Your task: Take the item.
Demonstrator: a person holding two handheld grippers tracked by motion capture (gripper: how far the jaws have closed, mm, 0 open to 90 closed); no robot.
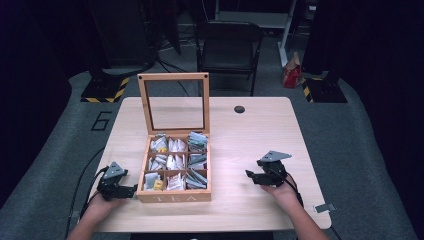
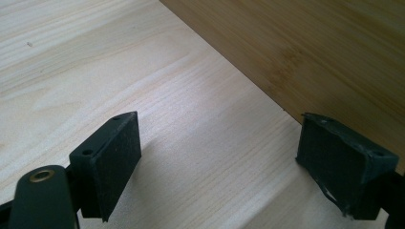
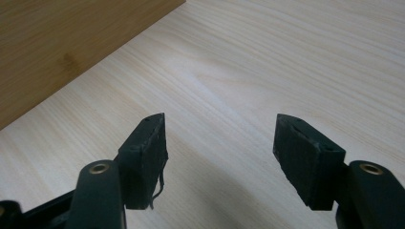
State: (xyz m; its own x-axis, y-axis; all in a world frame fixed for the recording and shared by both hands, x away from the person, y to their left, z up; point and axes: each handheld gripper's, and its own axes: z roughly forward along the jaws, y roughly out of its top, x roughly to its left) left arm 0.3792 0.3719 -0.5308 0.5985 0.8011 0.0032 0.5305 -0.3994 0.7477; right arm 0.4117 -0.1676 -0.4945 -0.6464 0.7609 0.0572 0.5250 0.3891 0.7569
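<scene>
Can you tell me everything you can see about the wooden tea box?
The tea box is square, of light brown wood, with TEA on its front wall. Wooden dividers split it into nine compartments, three by three, holding paper tea packets, mostly white and grey, one yellow at the front left. Its lid, a wooden frame around a clear pane, stands open and upright at the back. The box sits on the pale wooden table, left of middle. The left claw is close beside its left wall; whether they touch is unclear.

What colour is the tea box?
Light brown wood. The tea box, with TEA on its front, shows best in the high view.
</scene>
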